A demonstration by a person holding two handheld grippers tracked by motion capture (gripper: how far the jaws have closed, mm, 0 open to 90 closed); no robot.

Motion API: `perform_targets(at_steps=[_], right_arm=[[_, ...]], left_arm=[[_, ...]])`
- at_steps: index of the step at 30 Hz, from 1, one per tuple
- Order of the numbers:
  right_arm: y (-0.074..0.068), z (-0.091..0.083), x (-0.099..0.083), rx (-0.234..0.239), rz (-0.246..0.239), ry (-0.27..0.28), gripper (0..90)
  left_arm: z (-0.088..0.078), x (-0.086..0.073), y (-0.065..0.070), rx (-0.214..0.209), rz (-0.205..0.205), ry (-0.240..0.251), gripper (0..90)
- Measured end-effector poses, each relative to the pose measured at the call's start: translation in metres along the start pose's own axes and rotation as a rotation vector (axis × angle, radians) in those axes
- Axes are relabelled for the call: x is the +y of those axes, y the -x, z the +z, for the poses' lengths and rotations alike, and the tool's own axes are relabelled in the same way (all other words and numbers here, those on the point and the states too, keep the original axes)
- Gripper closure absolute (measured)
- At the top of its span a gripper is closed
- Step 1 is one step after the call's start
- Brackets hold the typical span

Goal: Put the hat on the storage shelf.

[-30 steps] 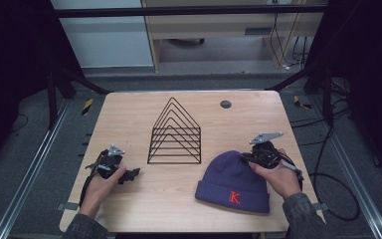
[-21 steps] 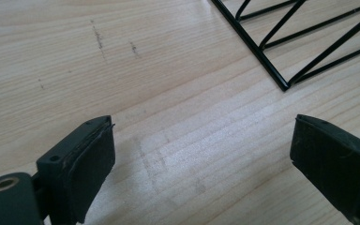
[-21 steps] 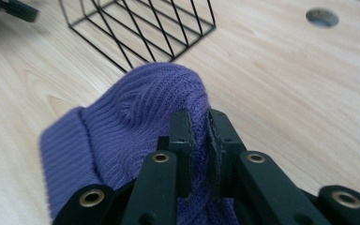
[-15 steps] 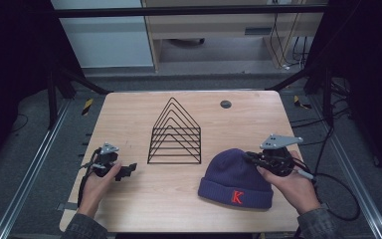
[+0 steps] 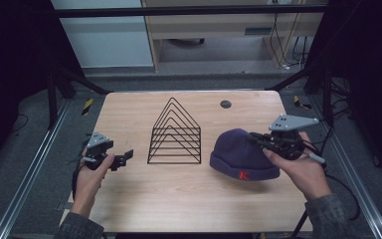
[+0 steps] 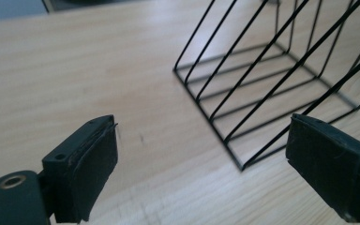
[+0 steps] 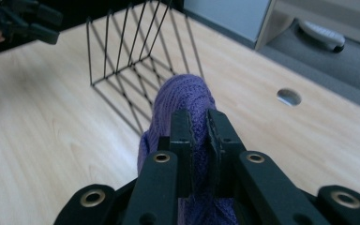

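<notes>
You've lifted the purple beanie (image 5: 238, 149) with your right claw (image 7: 198, 124) pinching it, left claw (image 6: 206, 168) spread wide beside the wire rack (image 5: 175, 133).

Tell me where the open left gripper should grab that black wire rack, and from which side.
Grip one sloped wire of the nearest frame on the wire rack, coming from the rack's left end, where the left gripper already faces it. The wires are thin and spaced apart, so the fingers can likely straddle one; the base lies flat against the table.

Wire rack (image 6: 281, 89) cut off at my left gripper view's top and right edges. Beanie (image 7: 180, 110) lower part hidden behind right gripper's fingers (image 7: 182, 140).
</notes>
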State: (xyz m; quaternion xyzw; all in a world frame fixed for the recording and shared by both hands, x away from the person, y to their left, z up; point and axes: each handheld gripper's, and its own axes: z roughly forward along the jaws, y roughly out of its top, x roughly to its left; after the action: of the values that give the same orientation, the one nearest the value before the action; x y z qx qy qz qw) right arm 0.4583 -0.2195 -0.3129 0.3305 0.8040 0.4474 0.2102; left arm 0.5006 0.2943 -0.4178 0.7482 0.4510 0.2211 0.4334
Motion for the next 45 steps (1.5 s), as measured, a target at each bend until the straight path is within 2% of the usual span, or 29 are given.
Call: perform_targets(at_steps=[7,15,18,20,23,30,33,37,45], right_arm=[[0.019,0.003,0.029,-0.019,0.003,0.033,82.2],[0.028,0.009,0.054,-0.008,0.009,0.097,82.2],[0.031,0.008,0.064,-0.009,0.001,0.111,82.2],[0.035,0.007,0.071,-0.018,-0.005,0.112,82.2],[0.037,0.003,0.082,-0.026,-0.008,0.12,82.3],[0.038,-0.001,0.107,-0.047,-0.022,0.144,82.3],[0.039,0.002,0.116,-0.063,-0.018,0.145,82.3],[0.039,0.011,0.129,-0.076,-0.002,0.146,82.3],[0.029,0.022,0.157,-0.103,0.001,0.156,82.3]], left_arm=[[-0.009,0.045,0.013,-0.023,0.063,0.017,8.2],[-0.017,0.083,0.034,-0.017,0.138,-0.022,7.7],[-0.022,0.091,0.036,-0.014,0.143,-0.026,7.5],[-0.025,0.098,0.036,-0.022,0.127,-0.008,7.5],[-0.027,0.106,0.035,-0.029,0.111,0.002,7.5],[-0.03,0.119,0.037,-0.042,0.128,0.014,7.1],[-0.027,0.122,0.039,-0.069,0.128,0.018,7.1],[-0.021,0.126,0.043,-0.095,0.152,0.024,7.1],[-0.01,0.132,0.051,-0.14,0.178,0.024,7.4]])
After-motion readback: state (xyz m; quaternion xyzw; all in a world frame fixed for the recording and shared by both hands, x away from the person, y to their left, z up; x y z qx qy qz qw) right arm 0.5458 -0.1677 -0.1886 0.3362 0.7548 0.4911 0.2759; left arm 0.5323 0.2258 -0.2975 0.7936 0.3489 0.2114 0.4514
